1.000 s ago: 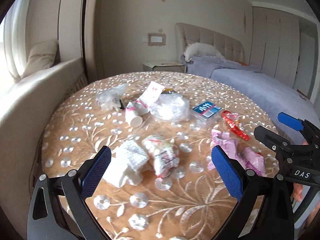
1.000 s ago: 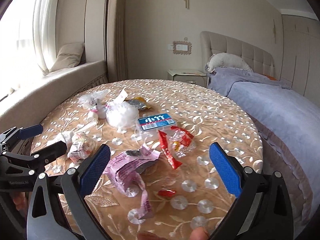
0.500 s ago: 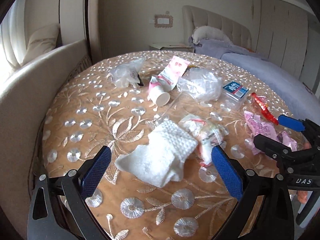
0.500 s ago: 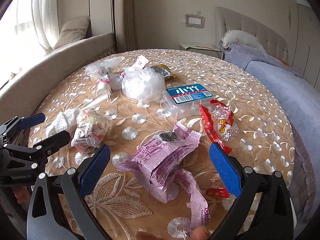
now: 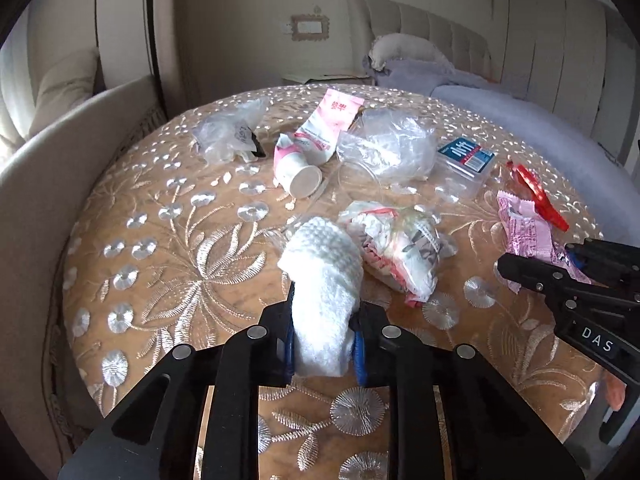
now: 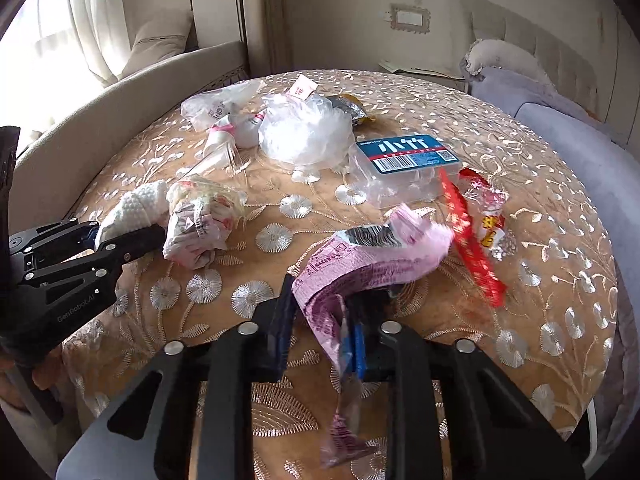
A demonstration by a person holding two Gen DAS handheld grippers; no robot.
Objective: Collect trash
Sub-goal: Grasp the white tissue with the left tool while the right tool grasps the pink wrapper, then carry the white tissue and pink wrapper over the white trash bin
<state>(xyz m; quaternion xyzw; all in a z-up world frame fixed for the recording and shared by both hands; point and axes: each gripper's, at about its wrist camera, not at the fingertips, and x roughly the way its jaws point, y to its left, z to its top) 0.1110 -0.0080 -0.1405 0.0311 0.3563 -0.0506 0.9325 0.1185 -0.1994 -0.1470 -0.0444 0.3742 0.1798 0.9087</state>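
Trash lies scattered on a round table with an embroidered tan cloth [image 5: 180,256]. My left gripper [image 5: 325,340] is shut on a white knitted cloth wad [image 5: 324,280], which also shows in the right wrist view [image 6: 134,210]. My right gripper [image 6: 320,320] is shut on a pink wrapper [image 6: 360,260], whose tail hangs below the fingers. A crumpled bag of scraps [image 5: 396,248] lies just right of the white wad. A red wrapper [image 6: 472,240], a clear box with a blue label [image 6: 404,164], a clear plastic bag [image 6: 304,132] and a pink-and-white paper cup [image 5: 298,170] lie farther back.
A beige curved sofa [image 5: 36,184] hugs the table's left side. A bed with a lilac cover [image 6: 580,136] stands to the right, and a nightstand [image 5: 320,78] stands behind. Another clear bag [image 5: 230,132] lies at the table's far left.
Both grippers were open above the table. They have moved down and forward and shut, the left on the white wad, the right on the pink wrapper.
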